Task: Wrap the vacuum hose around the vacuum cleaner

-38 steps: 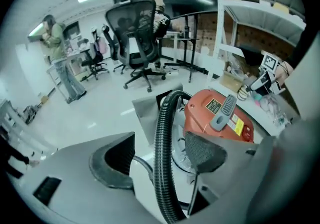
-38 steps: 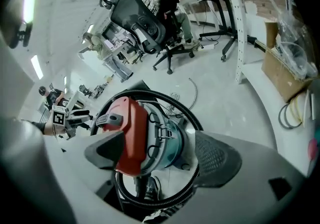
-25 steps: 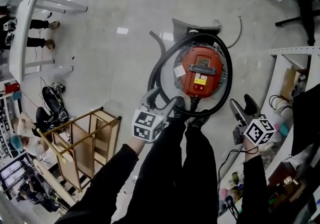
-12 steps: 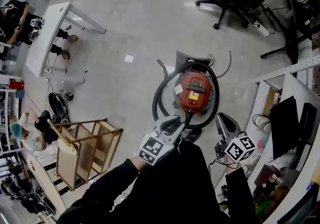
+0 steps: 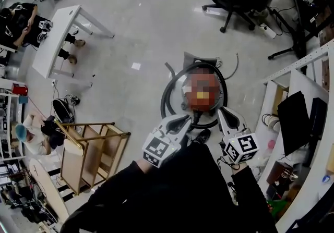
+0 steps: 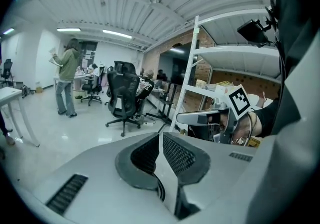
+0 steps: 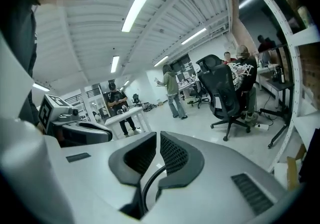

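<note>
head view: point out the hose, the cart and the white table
hose [image 5: 165, 99], head view, left side of its loop
cart [image 5: 73, 161], head view, wooden side panel
table [image 5: 52, 41], head view, white top

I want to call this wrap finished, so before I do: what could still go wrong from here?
1. The hose lies in a loose loop around the vacuum cleaner, one end jutting out. The left gripper and right gripper have just closed on nothing, so it could spring open.
2. The person's shoe sits right beside the loop; a step might kick it off.
3. A thin cable trails on the floor nearby, a possible snag.
</note>
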The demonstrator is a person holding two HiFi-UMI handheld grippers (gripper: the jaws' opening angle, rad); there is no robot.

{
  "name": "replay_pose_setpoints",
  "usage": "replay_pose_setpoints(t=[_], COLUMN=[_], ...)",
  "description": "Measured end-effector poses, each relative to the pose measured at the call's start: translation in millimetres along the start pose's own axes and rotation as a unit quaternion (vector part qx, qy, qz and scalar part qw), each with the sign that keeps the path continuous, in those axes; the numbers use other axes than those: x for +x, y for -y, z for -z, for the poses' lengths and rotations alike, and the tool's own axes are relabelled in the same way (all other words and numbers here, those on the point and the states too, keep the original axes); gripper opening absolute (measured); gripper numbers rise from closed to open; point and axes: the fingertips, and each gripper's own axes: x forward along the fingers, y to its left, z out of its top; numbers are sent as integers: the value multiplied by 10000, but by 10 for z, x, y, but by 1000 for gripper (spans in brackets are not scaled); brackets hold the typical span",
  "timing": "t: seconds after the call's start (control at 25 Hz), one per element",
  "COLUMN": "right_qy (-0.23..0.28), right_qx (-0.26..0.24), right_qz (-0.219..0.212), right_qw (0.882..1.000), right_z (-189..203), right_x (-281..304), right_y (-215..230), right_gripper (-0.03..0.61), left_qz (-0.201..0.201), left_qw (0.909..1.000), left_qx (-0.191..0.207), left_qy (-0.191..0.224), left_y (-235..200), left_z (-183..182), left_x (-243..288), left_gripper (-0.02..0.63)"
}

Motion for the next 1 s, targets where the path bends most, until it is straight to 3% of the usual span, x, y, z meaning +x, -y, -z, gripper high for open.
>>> replay_pose_setpoints(t=[0.36,0.56,1.0], right_qy=[37,3,-295], right_qx=[-516,-600,-492], right_qz=[247,763,1320], right_qw=[9984,9953,9896], right_z=[-58,-100,114], right_x=[9,39,241], right_y=[-374,-571,-1335], right_gripper=[36,34,31], left_qz=[-194,213,968], left_qw=[9992,9985,9945], left_qx=[-153,-165,-224], left_qy=[317,474,329], left_y=[-188,-345,-660], left_z=[-13,65,289], left_x=[-395,-542,-1064], left_gripper=[43,43,43])
